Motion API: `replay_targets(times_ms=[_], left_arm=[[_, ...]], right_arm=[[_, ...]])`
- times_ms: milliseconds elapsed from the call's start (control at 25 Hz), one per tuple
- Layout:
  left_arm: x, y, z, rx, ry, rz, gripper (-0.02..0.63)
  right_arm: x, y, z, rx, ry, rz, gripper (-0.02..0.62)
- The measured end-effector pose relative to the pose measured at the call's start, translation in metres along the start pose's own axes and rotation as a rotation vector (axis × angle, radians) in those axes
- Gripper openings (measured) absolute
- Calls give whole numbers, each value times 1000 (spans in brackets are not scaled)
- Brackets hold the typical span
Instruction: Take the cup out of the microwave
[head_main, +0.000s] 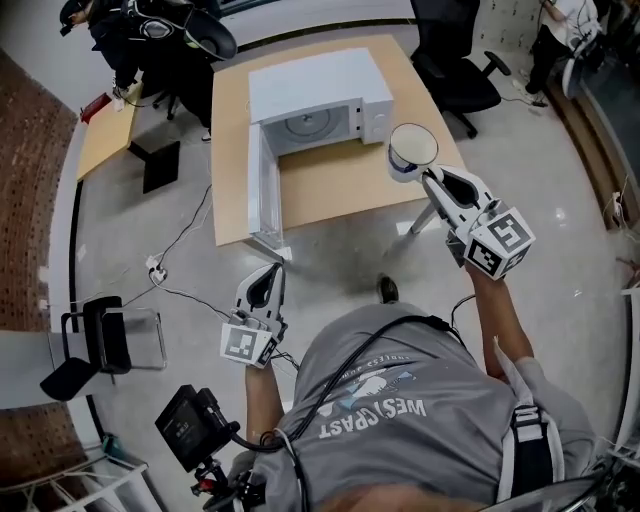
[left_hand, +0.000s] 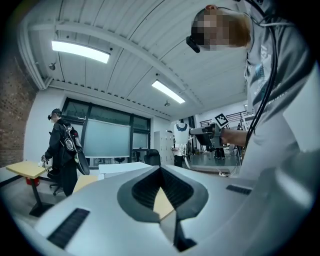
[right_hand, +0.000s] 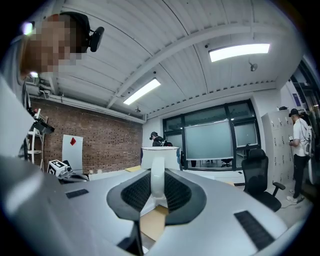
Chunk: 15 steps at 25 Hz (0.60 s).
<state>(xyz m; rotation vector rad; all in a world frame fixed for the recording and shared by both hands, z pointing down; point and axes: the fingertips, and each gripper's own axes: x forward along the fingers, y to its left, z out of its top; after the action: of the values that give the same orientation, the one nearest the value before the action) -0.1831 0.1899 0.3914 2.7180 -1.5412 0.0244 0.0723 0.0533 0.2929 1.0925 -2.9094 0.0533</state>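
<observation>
The white microwave (head_main: 320, 85) stands on the wooden table (head_main: 330, 185), its door (head_main: 262, 190) swung wide open to the left and its inside bare except for the turntable. My right gripper (head_main: 425, 172) is shut on the handle of the white cup (head_main: 412, 148), which hangs upright above the table's right edge, outside the oven. In the right gripper view the cup (right_hand: 160, 156) stands just past the jaws, its handle (right_hand: 157, 181) pinched between them. My left gripper (head_main: 272, 272) is shut and empty, low over the floor in front of the door's tip.
A black office chair (head_main: 455, 70) stands behind the table at right. A person in black (head_main: 150, 25) stands at the far left near a second table (head_main: 105, 135). Cables (head_main: 170, 270) run across the floor, and a folding chair (head_main: 95, 340) sits at lower left.
</observation>
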Motion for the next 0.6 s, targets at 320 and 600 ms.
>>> replay_targets(times_ms=[320, 600], left_arm=[[73, -13, 6, 10, 22, -12, 43], [124, -16, 13, 11, 28, -20, 43]], right_arm=[[-37, -66, 6, 6, -11, -33, 67], [-41, -114, 13, 12, -12, -50, 67]])
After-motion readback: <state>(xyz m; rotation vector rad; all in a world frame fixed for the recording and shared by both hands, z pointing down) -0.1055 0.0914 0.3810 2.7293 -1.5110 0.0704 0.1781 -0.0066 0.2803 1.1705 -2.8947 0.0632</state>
